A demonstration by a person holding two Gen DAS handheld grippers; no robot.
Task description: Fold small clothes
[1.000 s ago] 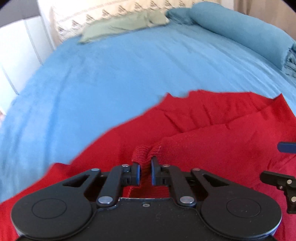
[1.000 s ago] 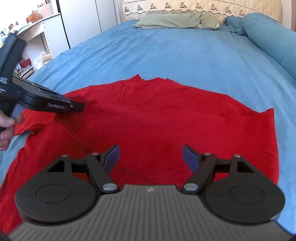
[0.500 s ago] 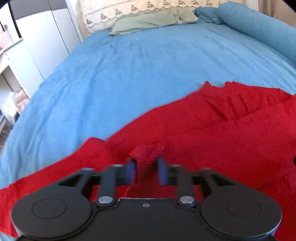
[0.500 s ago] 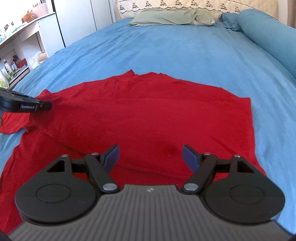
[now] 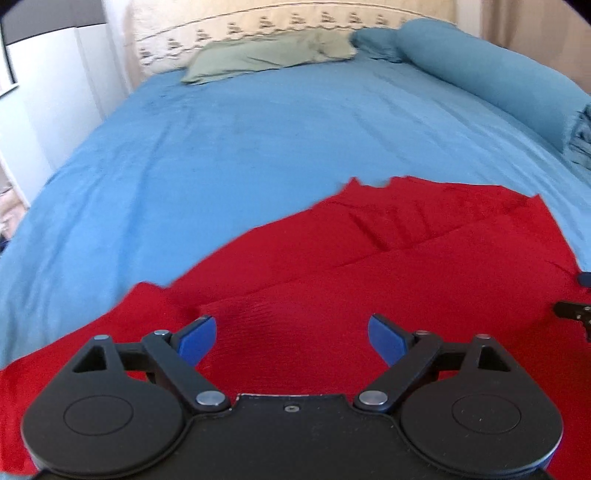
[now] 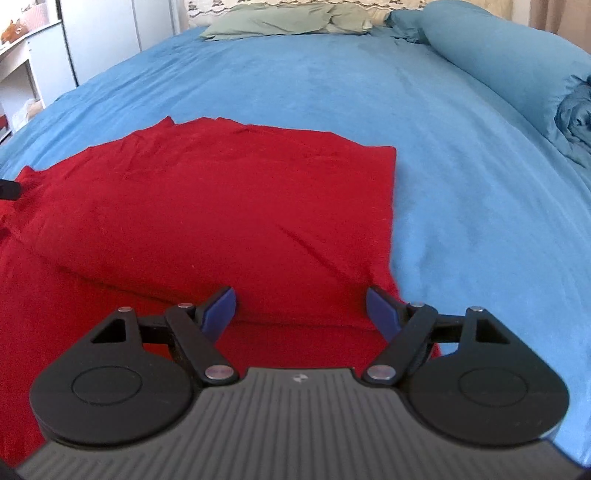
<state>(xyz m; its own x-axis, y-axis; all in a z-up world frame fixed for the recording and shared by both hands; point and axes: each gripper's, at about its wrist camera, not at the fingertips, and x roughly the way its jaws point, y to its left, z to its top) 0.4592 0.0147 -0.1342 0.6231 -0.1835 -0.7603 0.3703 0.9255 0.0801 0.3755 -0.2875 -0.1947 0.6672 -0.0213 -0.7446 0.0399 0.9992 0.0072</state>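
Left wrist view: red knit garment is seen spread, partly folded, on bed. Both hand-held grippers are held open, empty. Soft, light, limp; best pinched at edge or corner.

Red garment, blue bedspread, green pillow

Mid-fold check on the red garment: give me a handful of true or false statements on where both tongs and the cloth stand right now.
1. The left tongs are shut on the red garment. False: they are open, holding nothing.
2. The right tongs are open. True.
3. The garment lies on a blue bedspread. True.
4. A green pillow sits on top of the garment. False: it lies at the head of the bed, far from the garment.
5. One layer of the garment lies folded over another. True.
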